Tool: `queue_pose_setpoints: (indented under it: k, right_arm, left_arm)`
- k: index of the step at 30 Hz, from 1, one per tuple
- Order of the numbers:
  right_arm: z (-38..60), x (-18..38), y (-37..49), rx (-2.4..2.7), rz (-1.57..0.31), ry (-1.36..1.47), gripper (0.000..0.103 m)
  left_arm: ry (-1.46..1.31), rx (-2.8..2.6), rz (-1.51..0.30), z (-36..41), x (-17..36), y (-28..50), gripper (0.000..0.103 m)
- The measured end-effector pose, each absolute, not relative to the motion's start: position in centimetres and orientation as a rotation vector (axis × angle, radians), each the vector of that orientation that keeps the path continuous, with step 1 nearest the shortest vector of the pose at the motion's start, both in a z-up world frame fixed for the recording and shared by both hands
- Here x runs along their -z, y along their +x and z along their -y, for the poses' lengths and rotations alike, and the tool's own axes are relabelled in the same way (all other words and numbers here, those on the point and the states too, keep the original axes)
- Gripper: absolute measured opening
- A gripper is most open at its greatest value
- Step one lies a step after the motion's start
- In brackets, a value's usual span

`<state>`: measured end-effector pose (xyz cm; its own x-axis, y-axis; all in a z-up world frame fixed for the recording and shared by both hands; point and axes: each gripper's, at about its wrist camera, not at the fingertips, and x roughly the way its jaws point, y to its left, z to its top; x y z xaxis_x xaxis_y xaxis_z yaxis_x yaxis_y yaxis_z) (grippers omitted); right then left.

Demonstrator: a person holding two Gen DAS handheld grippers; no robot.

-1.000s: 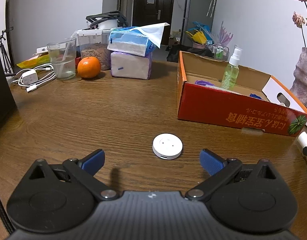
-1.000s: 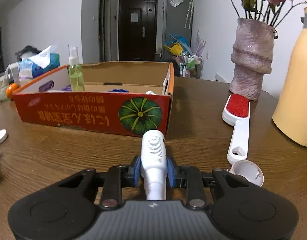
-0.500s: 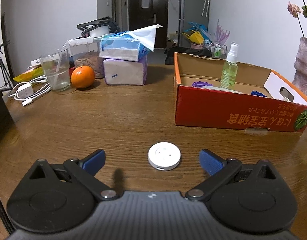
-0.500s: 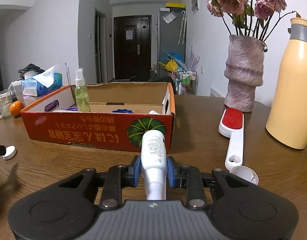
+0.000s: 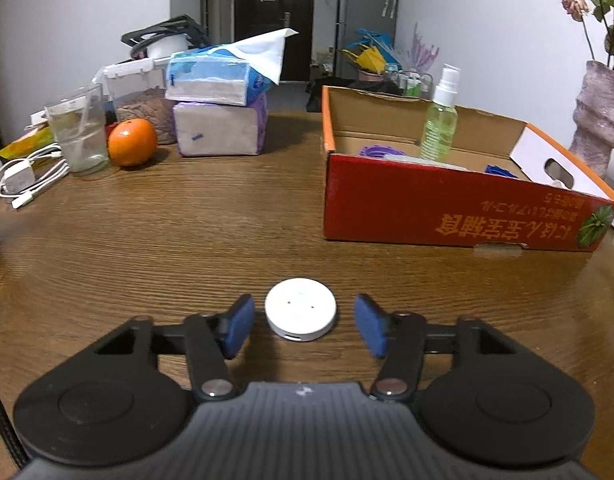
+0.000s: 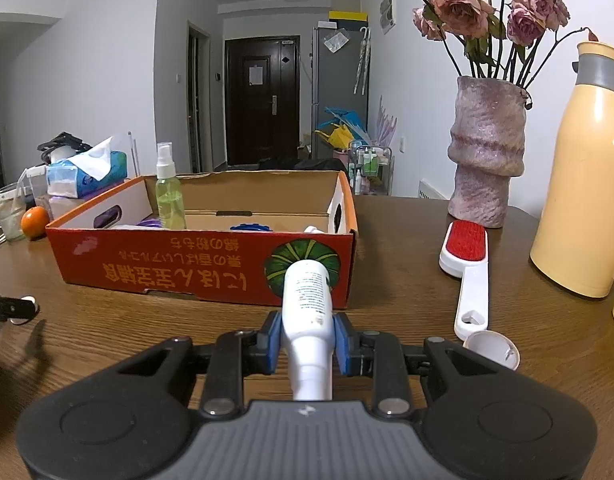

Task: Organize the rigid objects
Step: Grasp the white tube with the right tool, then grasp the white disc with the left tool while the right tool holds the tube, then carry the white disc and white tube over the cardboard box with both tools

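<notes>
On the surface (image 5: 187, 240), the disc (image 5: 300, 314) lies at 6 o'clock, the box (image 5: 447, 216) at 2 o'clock with a spray bottle (image 5: 439, 128) inside. The tissue packs (image 5: 221, 116), orange (image 5: 132, 142) and glass (image 5: 81, 130) stand at 10 o'clock.

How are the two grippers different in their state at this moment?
1. The right gripper is shut on a white bottle; the left gripper is open, its pads apart from the white disc between them.
2. The bottle is held off the table; the disc lies flat on it.
3. The left jaws have just been closing; the right ones are clamped.

Both have blue pads and face the red box.
</notes>
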<state>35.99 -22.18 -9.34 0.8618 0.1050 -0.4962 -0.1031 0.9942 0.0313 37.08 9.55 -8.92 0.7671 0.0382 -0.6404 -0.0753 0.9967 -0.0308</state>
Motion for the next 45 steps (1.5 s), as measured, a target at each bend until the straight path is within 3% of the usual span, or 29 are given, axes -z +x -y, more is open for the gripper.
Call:
queue_pose_setpoints:
  k: [4, 45]
  right_arm:
    - [21.7, 9.3, 35.7, -0.117, -0.517, 0.001, 0.027]
    - [18.0, 6.9, 34.0, -0.198, -0.439, 0.073, 0.027]
  left_arm:
    - [-0.068, -0.044, -0.708, -9.6, 9.0, 37.2, 0.040]
    - [-0.088, 0.020, -0.545, -5.0, 4.7, 34.8, 0.039]
